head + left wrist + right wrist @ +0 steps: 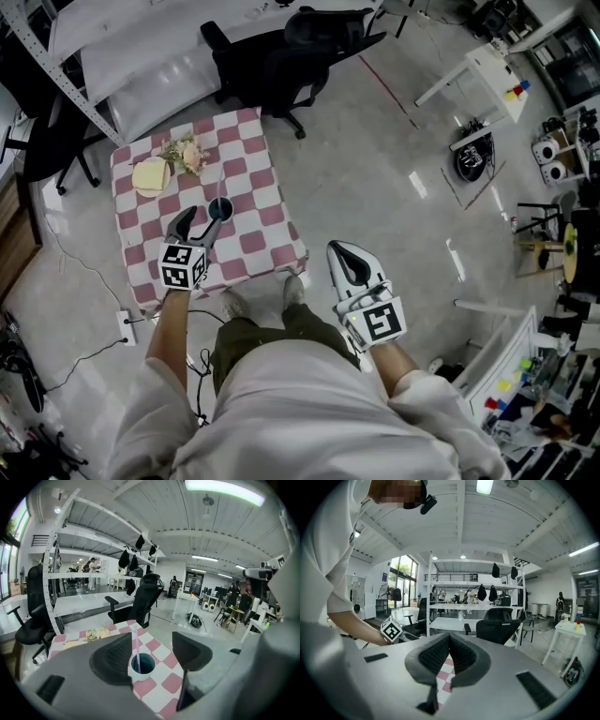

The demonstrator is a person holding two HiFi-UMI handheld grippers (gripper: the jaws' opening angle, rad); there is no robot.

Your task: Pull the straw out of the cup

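Straw [137, 648] stands in the cup [143, 666] on the checkered tablecloth [255, 192]. My left gripper [202, 223] has its jaws spread wide either side of the cup, gripping nothing. My right gripper [449, 654] is pinched closed and empty, off the table over the floor. Office chair [281, 56] beyond.

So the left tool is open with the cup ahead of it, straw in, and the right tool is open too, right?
No. The right tool is shut, jaws pressed together with nothing between them, as the right gripper view shows. The rest holds: the left tool is open, with the cup ahead of it and the straw in it.
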